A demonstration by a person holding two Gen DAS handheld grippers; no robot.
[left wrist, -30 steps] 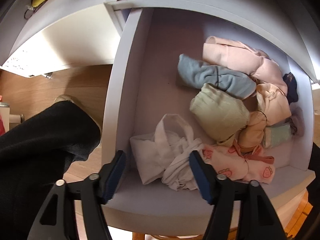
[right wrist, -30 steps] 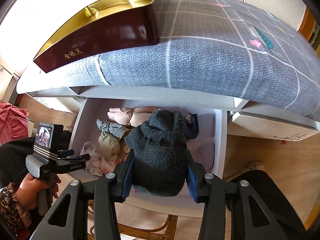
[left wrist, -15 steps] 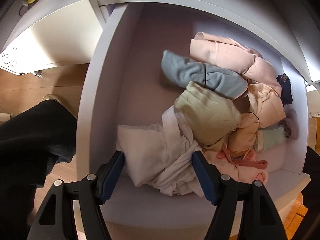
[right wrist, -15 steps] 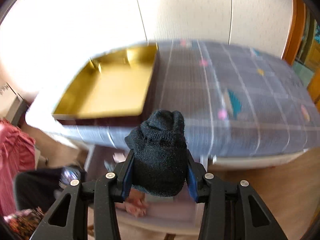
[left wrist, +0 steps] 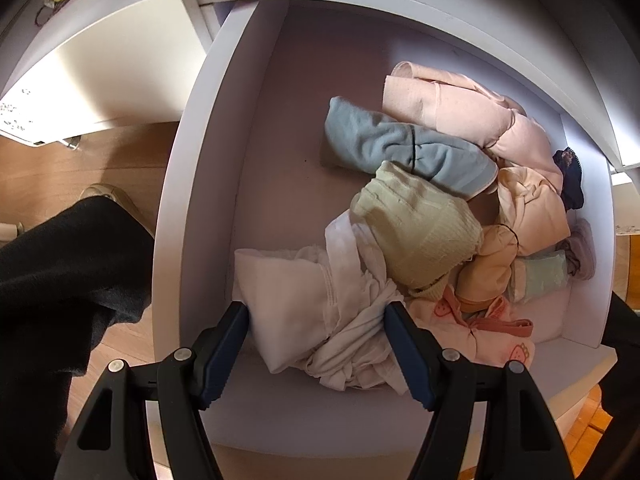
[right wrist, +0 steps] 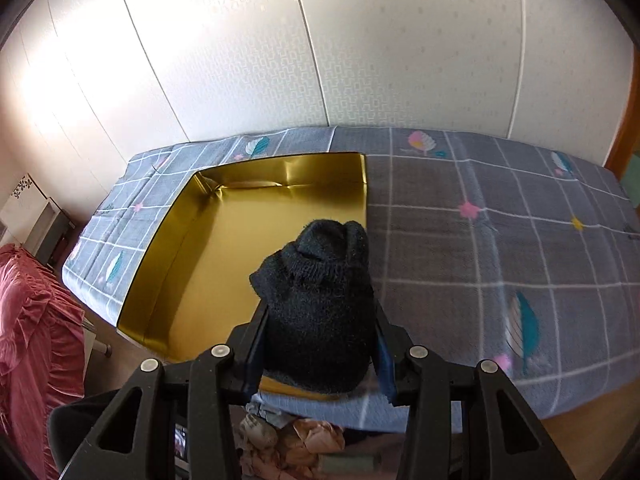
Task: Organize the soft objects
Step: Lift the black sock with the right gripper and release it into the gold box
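Through the left wrist camera I look straight down into a white drawer above a wood floor; my left tongs stand open around a white garment beside rolled pastel clothes. No readable writing. Through the right wrist camera, my right tongs grip a black knit sock over a gold tray on a grey checked bed, white wall behind.

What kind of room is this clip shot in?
Most likely a bedroom: a bed with a grey checked cover, an open white drawer full of rolled socks and small clothes, and a wallpapered wall behind.
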